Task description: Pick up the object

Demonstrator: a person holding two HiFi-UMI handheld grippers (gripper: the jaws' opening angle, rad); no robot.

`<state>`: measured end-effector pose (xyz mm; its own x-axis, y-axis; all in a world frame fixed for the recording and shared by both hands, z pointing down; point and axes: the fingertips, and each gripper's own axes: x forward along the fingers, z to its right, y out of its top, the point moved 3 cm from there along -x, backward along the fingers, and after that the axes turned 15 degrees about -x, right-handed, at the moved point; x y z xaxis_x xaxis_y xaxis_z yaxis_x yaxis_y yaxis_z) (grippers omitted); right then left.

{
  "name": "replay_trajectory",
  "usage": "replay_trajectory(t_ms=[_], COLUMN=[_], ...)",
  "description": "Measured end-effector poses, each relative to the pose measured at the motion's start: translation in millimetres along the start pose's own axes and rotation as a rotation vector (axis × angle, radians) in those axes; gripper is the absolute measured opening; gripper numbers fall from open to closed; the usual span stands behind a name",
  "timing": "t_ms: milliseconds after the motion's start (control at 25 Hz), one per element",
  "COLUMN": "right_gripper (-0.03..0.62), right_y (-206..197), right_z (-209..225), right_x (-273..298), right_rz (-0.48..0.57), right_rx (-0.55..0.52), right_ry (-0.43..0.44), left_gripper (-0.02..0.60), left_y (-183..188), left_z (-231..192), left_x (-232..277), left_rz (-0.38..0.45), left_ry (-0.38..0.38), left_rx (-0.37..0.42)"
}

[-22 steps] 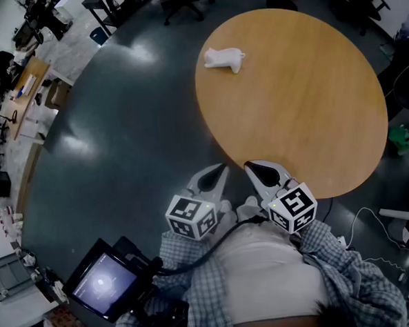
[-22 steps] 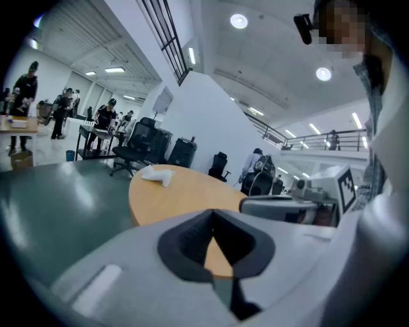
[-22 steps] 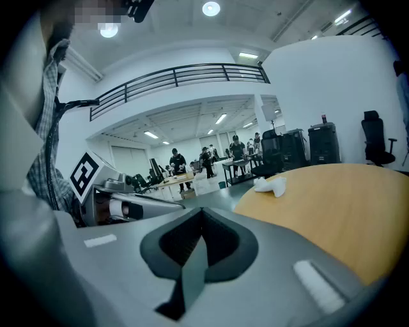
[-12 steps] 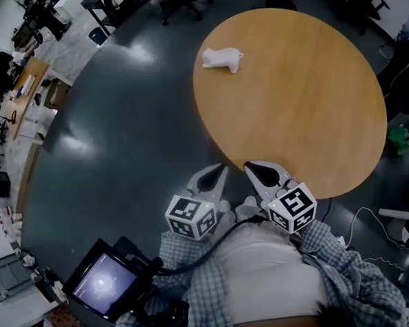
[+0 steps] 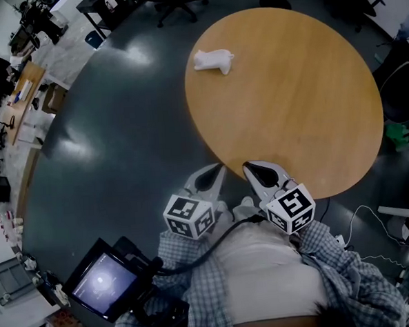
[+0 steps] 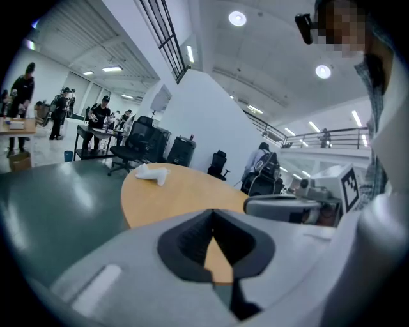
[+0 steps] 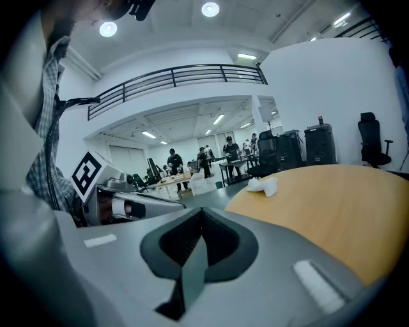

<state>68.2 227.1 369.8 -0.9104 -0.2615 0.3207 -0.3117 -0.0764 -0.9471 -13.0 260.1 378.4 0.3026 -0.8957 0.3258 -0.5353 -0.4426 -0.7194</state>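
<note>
A round wooden worktop [image 5: 290,99] stands on a dark, shiny floor [image 5: 119,130]. A small white thing [image 5: 212,59] lies on the worktop near the edge, at about 11 o'clock. It looks soft and crumpled, and I cannot tell what it is. Nothing touches it.

The two tools are side by side, close to the person's body, at about 6 o'clock from the worktop and well apart from the white thing. The left tool [image 5: 217,168] is over the floor, just beside the worktop's edge. Its jaws are pressed together with nothing between them. The right tool [image 5: 250,167] points at the near edge of the worktop. Its jaws are pressed together too, and they hold nothing.

In the left gripper view the white thing [image 6: 152,173] shows far off at 11 o'clock. In the right gripper view it [image 7: 263,185] sits at about 1 o'clock.

A small lit screen [image 5: 105,283] is by the person at 8 o'clock.
</note>
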Motion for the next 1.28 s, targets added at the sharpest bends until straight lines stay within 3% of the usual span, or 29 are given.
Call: replay_trajectory(t_ms=[720,1120,1280], right_gripper=[0.005,0.005,0.005], right_y=[-18,-9,-8], right_z=[42,77,92], right_x=[-31,6,17], right_rz=[0.013,-0.005,-0.029], right_rx=[0.059,0.076,0.109], right_ry=[-0.029,-0.098,-0.130], left_gripper=[0.003,0.003,0.060], left_y=[7,51,72], left_z=[10,-39,-57], left_x=[33,76,100], left_rz=[0.028,-0.021,-0.093], left_ry=[0.060,0.099,0.096], left_rx=[0.068,0.229,0.336])
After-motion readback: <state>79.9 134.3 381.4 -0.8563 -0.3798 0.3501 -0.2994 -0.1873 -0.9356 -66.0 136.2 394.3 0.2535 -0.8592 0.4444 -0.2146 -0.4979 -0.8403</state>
